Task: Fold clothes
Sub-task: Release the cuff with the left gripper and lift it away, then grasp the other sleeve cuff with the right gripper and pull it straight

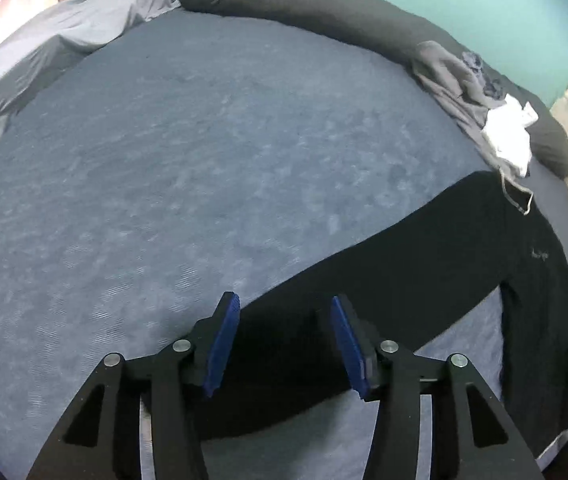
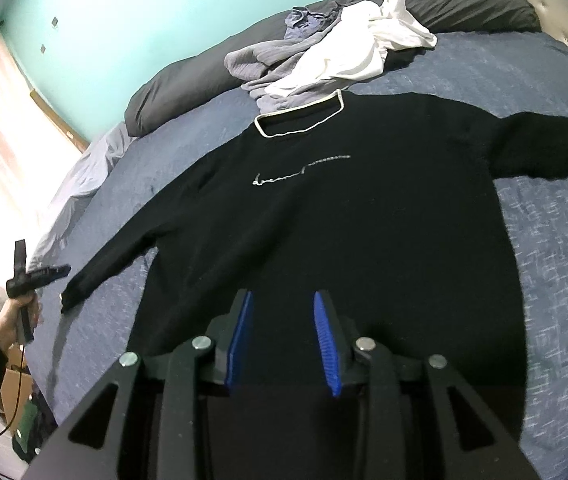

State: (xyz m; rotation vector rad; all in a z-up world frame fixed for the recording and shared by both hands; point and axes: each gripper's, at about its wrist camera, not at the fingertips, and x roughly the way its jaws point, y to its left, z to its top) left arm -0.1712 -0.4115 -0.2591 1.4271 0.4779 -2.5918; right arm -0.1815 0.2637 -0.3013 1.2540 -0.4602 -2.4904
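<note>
A black long-sleeved sweater [image 2: 323, 216] with a white-trimmed collar and a small white script logo lies flat, front up, on the blue bedspread [image 2: 543, 240], sleeves spread out. My right gripper [image 2: 284, 304] is open and empty above its bottom hem. My left gripper [image 1: 285, 308] is open and empty over the sweater's left sleeve [image 1: 363, 280]; it also shows in the right wrist view [image 2: 50, 272], just beyond the cuff [image 2: 70, 298].
A heap of grey and white clothes [image 2: 323, 52] lies beyond the collar, against a long dark grey pillow [image 2: 188, 84]. A light grey sheet [image 1: 56, 40] is bunched at the bed's far corner. A turquoise wall [image 2: 144, 12] stands behind.
</note>
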